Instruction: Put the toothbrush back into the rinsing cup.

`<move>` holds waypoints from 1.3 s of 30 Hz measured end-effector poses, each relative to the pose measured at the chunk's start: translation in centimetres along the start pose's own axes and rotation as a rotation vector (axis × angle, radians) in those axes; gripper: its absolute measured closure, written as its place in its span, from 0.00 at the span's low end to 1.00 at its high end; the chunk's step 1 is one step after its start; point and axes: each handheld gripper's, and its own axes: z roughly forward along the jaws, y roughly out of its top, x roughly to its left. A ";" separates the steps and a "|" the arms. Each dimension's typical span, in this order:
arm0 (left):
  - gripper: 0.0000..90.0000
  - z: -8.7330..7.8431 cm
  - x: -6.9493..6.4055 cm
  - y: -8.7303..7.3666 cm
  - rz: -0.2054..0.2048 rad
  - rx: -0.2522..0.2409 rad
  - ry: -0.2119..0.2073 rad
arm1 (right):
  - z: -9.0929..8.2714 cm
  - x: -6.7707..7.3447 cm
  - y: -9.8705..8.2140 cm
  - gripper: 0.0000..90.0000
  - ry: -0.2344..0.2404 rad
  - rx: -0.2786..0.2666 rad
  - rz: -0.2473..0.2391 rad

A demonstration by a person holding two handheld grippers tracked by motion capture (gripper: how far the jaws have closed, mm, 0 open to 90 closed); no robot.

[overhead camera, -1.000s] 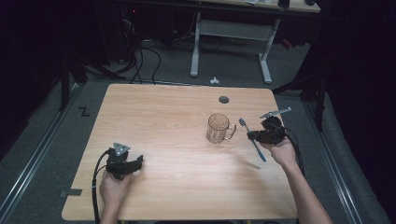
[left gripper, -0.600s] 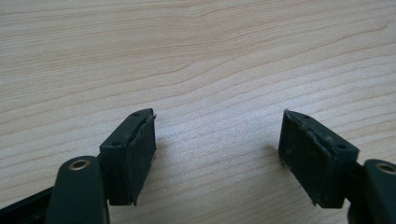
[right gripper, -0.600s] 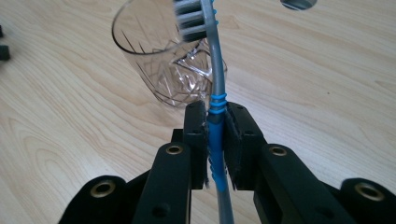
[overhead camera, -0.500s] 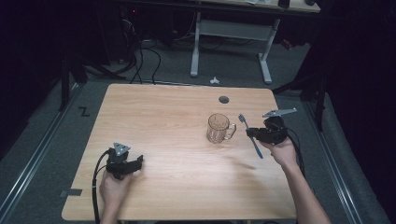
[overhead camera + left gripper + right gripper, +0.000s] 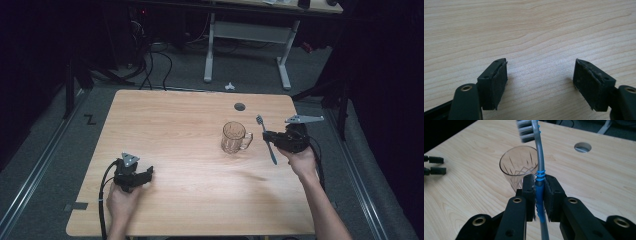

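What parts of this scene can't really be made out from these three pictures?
- Toothbrush: in the right gripper view its bristle tip is cut off by the top edge, and its handle middle is hidden between the right gripper jaws.
- Glass mug: its base sits behind those jaws there.
- Mug contents: too small to judge in the high view.
- Left gripper: its body is cut off by the bottom edge.

The right gripper (image 5: 267, 136) is rising a little from the table (image 5: 175, 125) and is drawing closer to the glass mug (image 5: 233, 137) than it was a second ago. The toothbrush (image 5: 266, 139) clamped between its jaws is coming along with it, and its bristle end is now standing nearer to the mug's handle.
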 end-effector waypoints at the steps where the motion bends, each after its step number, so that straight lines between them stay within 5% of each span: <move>1: 0.31 0.0 0.0 0.0 0.000 0.000 0.000 | 0.0 0.0 0.0 0.89 0.003 -0.009 0.000; 21: 0.31 0.0 0.0 0.0 0.000 0.000 -0.001 | 0.4 0.3 2.0 0.89 0.058 -0.172 0.014; 39: 0.31 0.0 0.0 0.0 -0.003 -0.001 -0.002 | 2.1 -0.2 3.6 0.88 0.049 -0.208 0.023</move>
